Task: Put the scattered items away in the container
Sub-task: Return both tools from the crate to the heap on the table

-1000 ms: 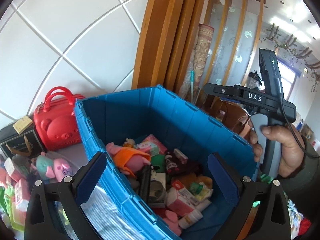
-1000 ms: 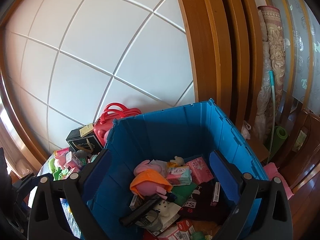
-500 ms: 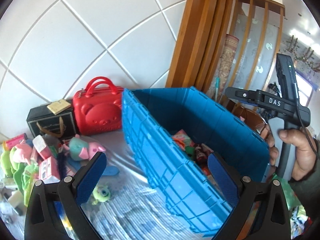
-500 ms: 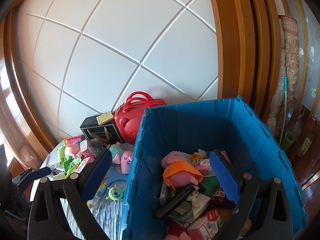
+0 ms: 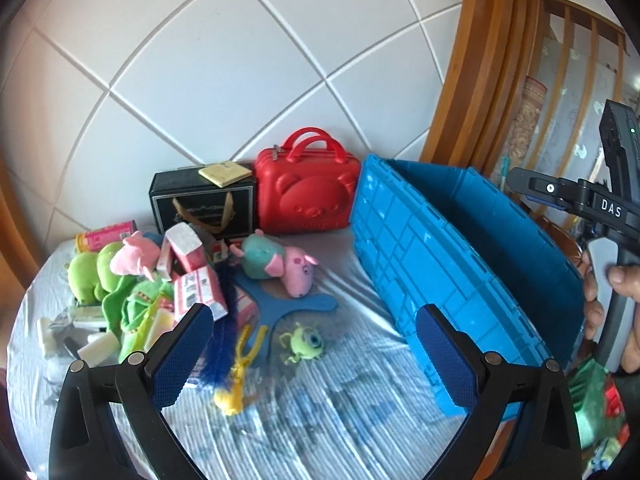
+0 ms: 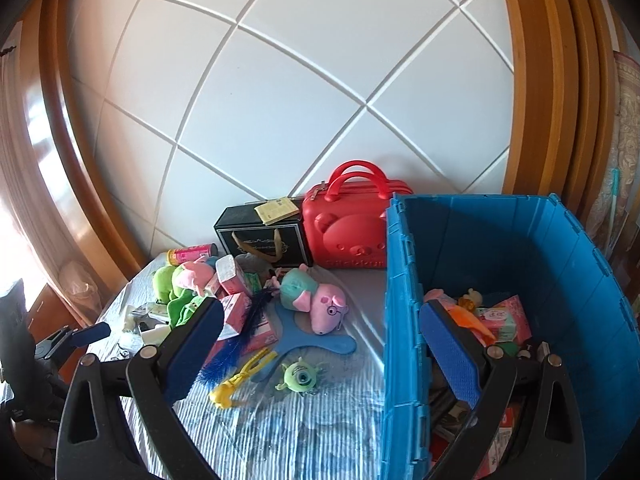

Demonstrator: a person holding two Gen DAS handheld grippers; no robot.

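A blue crate stands on the right of the striped cloth; in the right wrist view it holds several toys and boxes. Left of it lie a pig plush, a small green one-eyed toy, a yellow clip, a blue paddle and a dark blue feather. A heap of green and pink plush and pink boxes lies further left. My left gripper is open and empty above the cloth. My right gripper is open and empty, astride the crate's left wall.
A red bear case and a black gift box stand against the white tiled wall. Wooden frames rise at the right. The right hand's gripper handle shows at the right edge of the left wrist view.
Both grippers have swung left, away from the crate's inside, toward the scattered toys. The crate has shifted right in both views. Both stayed open and empty.
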